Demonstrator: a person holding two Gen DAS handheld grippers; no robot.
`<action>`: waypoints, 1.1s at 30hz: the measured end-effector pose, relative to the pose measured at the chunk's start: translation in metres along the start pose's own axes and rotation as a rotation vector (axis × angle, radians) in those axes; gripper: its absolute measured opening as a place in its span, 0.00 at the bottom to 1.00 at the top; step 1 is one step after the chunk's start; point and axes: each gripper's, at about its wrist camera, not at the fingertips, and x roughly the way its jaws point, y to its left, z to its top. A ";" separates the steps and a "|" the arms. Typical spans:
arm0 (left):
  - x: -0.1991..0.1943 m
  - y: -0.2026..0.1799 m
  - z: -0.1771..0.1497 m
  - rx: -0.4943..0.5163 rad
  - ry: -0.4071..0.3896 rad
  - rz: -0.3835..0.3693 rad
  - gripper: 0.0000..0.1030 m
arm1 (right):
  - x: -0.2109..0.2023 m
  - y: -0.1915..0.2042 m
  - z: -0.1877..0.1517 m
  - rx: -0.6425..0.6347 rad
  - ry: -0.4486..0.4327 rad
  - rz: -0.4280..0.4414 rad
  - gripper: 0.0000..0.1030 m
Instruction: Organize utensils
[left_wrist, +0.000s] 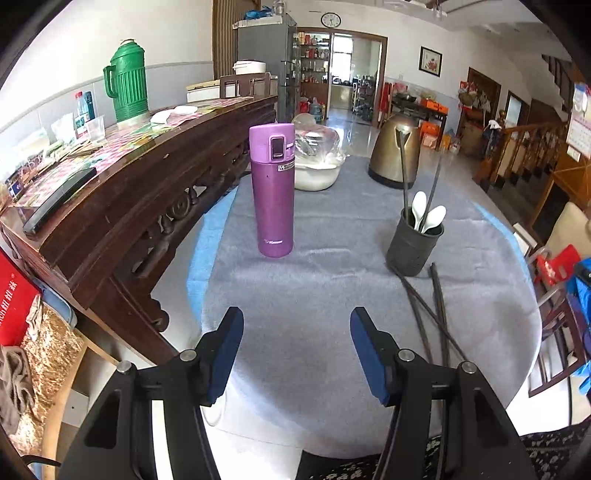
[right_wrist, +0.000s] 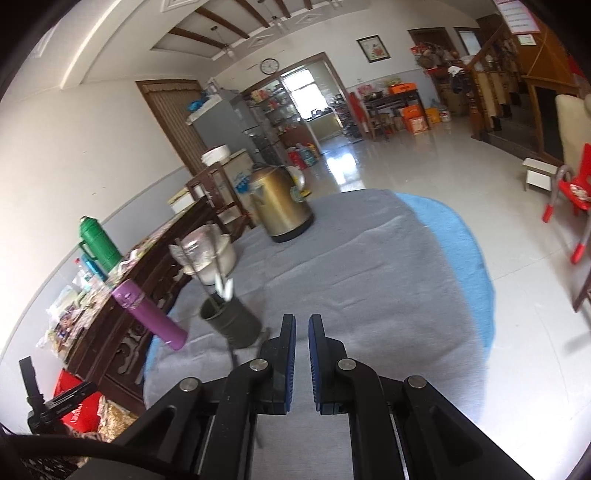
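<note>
Left wrist view: left gripper (left_wrist: 296, 325) spread wide, grasping nothing.
Holder: dark utensil holder (left_wrist: 414, 244) at two o'clock, spoons (left_wrist: 424, 216) inside.
Loose chopsticks (left_wrist: 437, 314): beside holder, ends hidden behind finger.
Right gripper (right_wrist: 302, 328): clenched, empty; holder blurred at ten o'clock.

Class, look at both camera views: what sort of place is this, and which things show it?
Probably a home's main living and dining room: a cloth-covered table bearing a utensil holder, a refrigerator by the doorway, and a wooden staircase.
</note>
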 end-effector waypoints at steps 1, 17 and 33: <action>-0.003 0.000 0.000 0.001 -0.012 -0.006 0.59 | 0.000 0.004 -0.001 -0.004 0.002 0.013 0.09; -0.075 0.015 -0.013 0.003 -0.198 -0.019 0.62 | -0.089 0.031 -0.014 -0.029 -0.170 0.045 0.09; -0.093 -0.034 -0.006 0.162 -0.290 -0.111 0.68 | -0.154 0.015 -0.039 -0.008 -0.295 0.009 0.09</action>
